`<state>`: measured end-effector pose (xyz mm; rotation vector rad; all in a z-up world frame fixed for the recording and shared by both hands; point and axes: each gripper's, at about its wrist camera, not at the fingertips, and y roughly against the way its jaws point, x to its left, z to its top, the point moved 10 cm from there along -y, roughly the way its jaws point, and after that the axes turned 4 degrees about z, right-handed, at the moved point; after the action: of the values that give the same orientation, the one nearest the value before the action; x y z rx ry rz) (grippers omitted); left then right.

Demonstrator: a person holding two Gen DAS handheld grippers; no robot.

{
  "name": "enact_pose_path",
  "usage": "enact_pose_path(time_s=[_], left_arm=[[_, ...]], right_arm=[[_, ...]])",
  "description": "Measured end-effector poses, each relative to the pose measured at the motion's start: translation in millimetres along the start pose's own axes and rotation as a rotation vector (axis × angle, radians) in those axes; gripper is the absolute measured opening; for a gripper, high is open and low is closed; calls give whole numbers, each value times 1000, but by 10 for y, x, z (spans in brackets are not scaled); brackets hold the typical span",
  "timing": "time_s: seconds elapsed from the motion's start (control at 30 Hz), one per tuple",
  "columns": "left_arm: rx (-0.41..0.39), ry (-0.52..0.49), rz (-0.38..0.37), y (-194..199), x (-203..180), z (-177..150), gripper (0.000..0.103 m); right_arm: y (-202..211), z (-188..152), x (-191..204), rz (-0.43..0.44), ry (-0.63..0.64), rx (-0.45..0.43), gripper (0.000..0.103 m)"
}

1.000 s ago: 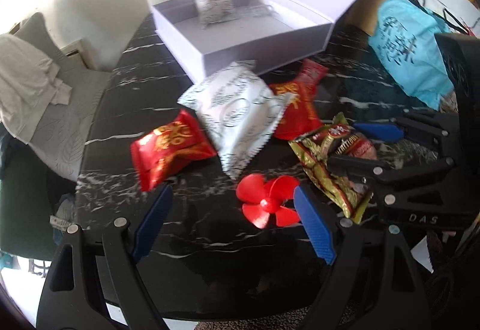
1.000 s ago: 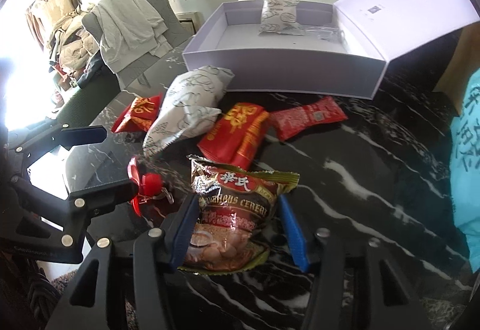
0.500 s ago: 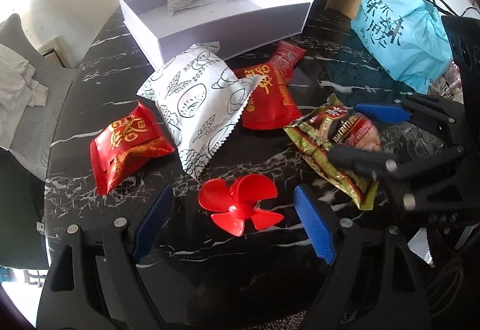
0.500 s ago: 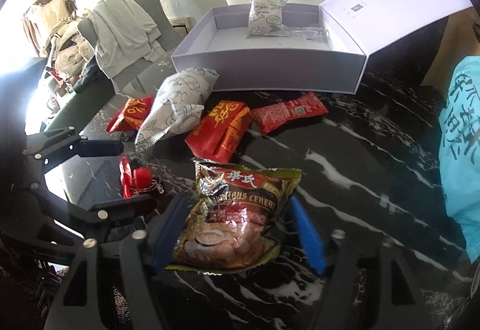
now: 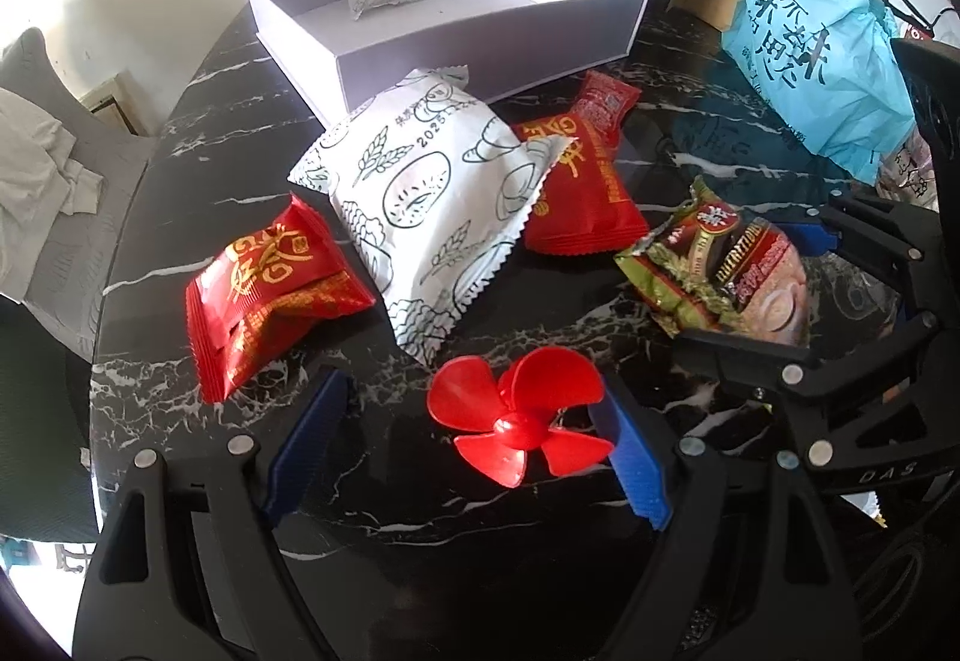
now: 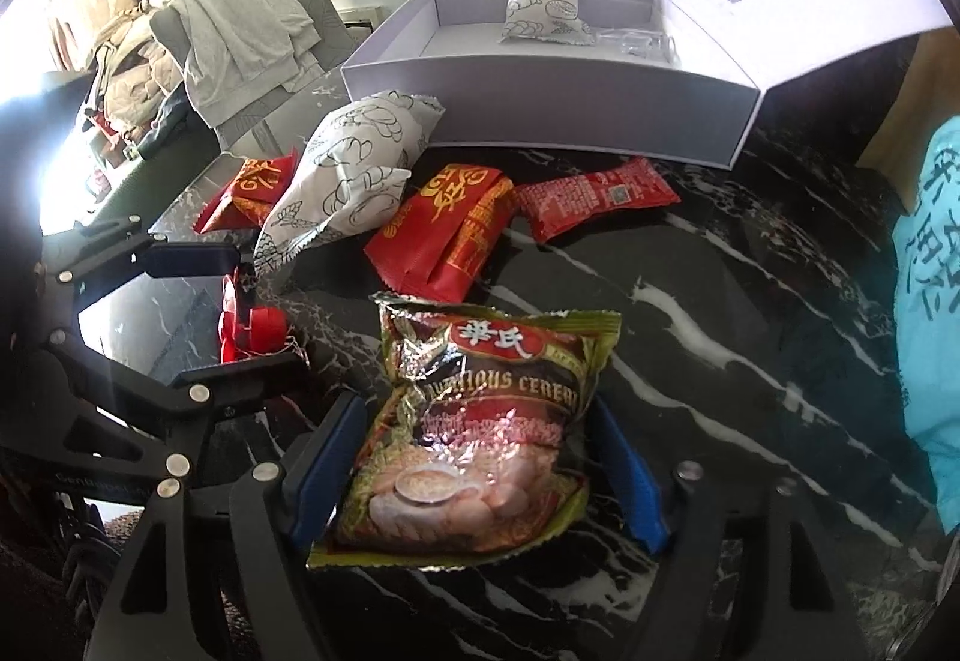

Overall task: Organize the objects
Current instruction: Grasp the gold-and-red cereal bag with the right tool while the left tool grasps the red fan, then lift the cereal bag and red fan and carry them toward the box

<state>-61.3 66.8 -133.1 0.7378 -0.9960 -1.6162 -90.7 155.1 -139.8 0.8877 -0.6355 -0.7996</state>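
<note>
Now black marble table (image 5: 690, 78) w/ white box (image 5: 480, 30) — both hand-held grippers (image 5: 468, 445) (image 6: 474, 475) wide.

A red plastic propeller (image 5: 519, 415) and red-and-gold snack packets (image 5: 270, 295) lie on black white-veined marble (image 5: 180, 385), beside a white pouch with black line drawings (image 5: 438, 205), a green-and-red cereal packet (image 6: 474, 433) and a pale lilac box (image 6: 540, 108).

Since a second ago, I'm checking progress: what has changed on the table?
The left gripper has advanced until its open blue fingers bracket the red plastic propeller. The right gripper has eased forward around the green-and-red cereal packet, jaws open, nothing gripped. The snack packets and the white cardboard box lie as before.
</note>
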Motion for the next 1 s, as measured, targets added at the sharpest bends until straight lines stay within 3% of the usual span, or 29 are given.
enact_pose_path(time_s=[0.17, 0.2, 0.3, 1.0], left_arm=[[-22, 15, -32, 7, 3, 19, 79], [-30, 14, -42, 15, -6, 26, 72], [-41, -33, -29, 38, -56, 19, 50], [-65, -7, -32, 194, -47, 91, 49]], right_arm=[[15, 1, -33, -7, -27, -14, 76], [22, 2, -37, -7, -30, -21, 67], [49, 1, -22, 2, -11, -37, 62], [237, 28, -63, 24, -31, -75, 61]])
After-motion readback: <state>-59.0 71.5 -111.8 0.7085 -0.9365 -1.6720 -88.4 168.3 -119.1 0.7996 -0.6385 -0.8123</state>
